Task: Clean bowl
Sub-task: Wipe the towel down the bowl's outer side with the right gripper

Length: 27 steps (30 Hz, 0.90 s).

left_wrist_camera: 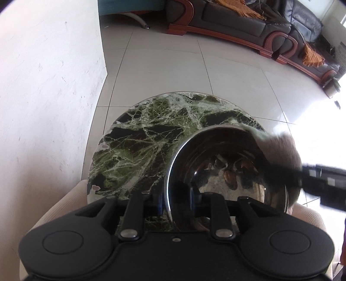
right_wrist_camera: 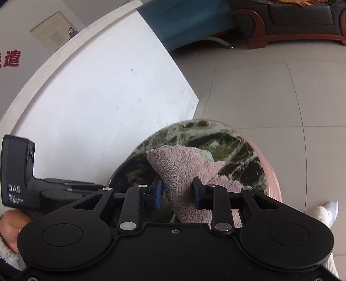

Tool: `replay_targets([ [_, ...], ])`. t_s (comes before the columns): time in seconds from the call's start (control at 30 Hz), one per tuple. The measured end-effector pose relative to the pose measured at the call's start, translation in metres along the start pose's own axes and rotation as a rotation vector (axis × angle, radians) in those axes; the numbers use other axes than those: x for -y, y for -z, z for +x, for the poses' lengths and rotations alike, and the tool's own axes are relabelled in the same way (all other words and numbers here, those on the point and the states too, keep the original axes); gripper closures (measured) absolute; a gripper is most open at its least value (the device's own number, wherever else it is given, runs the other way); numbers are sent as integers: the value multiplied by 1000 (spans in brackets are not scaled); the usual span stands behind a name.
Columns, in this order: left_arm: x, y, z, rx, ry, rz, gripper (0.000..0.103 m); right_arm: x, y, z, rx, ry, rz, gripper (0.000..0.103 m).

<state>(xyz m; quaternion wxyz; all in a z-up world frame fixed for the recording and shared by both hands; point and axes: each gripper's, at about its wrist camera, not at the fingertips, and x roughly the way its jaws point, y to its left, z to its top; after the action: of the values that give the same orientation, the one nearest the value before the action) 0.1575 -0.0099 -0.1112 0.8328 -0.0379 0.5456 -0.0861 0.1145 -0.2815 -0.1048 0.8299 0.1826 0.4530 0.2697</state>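
A shiny metal bowl (left_wrist_camera: 225,170) stands on a small round counter (left_wrist_camera: 151,138) of dark green marble with pale veins. In the left wrist view the bowl sits toward the right and near side of the counter top, and its polished inside mirrors the room.

The left hand-held gripper (left_wrist_camera: 176,203) reaches down over the near rim of the bowl. Its two fingers stand close together, one outside the rim and one inside, so the rim wall runs between them and they pinch it.

The right hand-held gripper (right_wrist_camera: 177,190) pinches a pink fluffy cloth (right_wrist_camera: 183,170). In the right wrist view the cloth fills the gap between the blue-padded fingers (right_wrist_camera: 157,192), bunches there, and fans out ahead of them over the marble. In the left wrist view the same cloth (left_wrist_camera: 279,155) shows as a blur over the far right rim of the bowl, with the black body of the right hand-held gripper coming in from the right edge. Whether the cloth presses on the metal cannot be told from that blur.

A white wall (left_wrist_camera: 47,86) rises just beside the counter on the left. The floor (left_wrist_camera: 216,73) has large pale tiles. A dark leather sofa (left_wrist_camera: 242,23) with a red wooden frame stands well apart at the far side, with an orange fringed throw (left_wrist_camera: 237,9) on it. A foot in a white sock (right_wrist_camera: 330,207) rests on the floor to the right of the counter.
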Motion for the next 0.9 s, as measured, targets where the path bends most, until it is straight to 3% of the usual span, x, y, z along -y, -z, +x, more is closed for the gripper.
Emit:
replay_targets([
  [0.17, 0, -2, 1, -8, 7, 15, 81, -1, 16, -4, -16, 0, 8, 75],
  [0.47, 6, -2, 1, -11, -14, 33, 78, -14, -27, 16, 23, 20, -65, 75],
  [0.8, 5, -3, 2, -8, -5, 27, 78, -2, 13, 7, -29, 26, 6, 75],
  [0.9, 6, -3, 3, -11, -4, 36, 76, -7, 10, 6, -23, 38, -15, 75],
])
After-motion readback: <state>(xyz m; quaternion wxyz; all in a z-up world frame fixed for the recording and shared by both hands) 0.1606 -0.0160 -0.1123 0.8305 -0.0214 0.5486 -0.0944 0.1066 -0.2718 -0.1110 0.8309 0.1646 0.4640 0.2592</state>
